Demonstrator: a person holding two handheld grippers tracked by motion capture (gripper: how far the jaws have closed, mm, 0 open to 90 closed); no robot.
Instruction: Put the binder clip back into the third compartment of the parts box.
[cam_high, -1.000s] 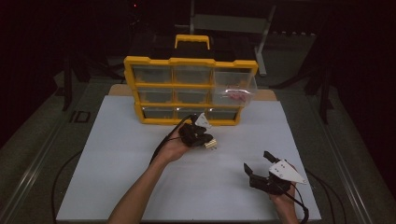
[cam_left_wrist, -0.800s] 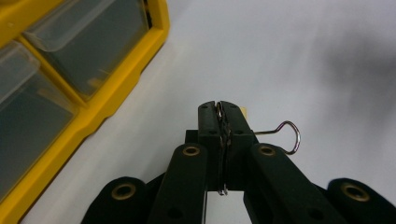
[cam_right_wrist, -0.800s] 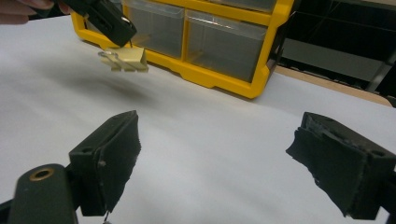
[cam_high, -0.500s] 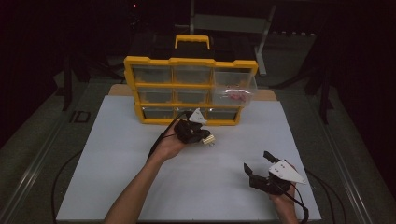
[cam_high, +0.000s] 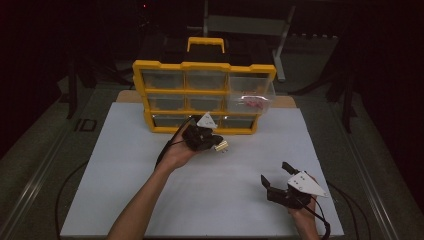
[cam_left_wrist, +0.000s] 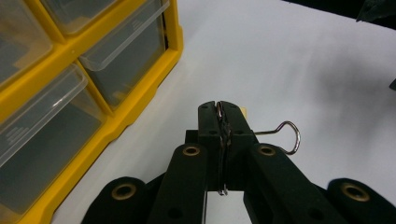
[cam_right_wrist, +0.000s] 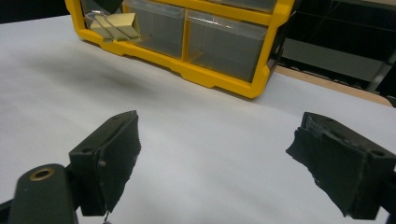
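A yellow drawer organiser (cam_high: 203, 65) with clear drawers stands at the back of the white table (cam_high: 125, 165). Just in front of its bottom row, my left gripper (cam_high: 214, 142) is shut on a cream binder clip (cam_high: 221, 146). In the left gripper view the jaws (cam_left_wrist: 219, 111) pinch the clip's wire handle, and its loop (cam_left_wrist: 288, 136) sticks out to the right. My right gripper (cam_high: 276, 174) rests near the table's front right, open with nothing between its jaws (cam_right_wrist: 224, 149). In the right gripper view the clip (cam_right_wrist: 116, 25) hangs before the organiser's lower drawers.
The organiser's top right drawer (cam_high: 252, 96) is pulled out, with small red things (cam_high: 254, 102) inside. A black and yellow case (cam_high: 205, 45) sits behind the organiser. Cables trail off the table's front (cam_high: 65, 200). A wooden edge (cam_high: 285, 102) shows past the white sheet.
My left gripper has carried the binder clip a little farther back and left, closer to the organiser's bottom row. The right gripper has stayed where it was, open.
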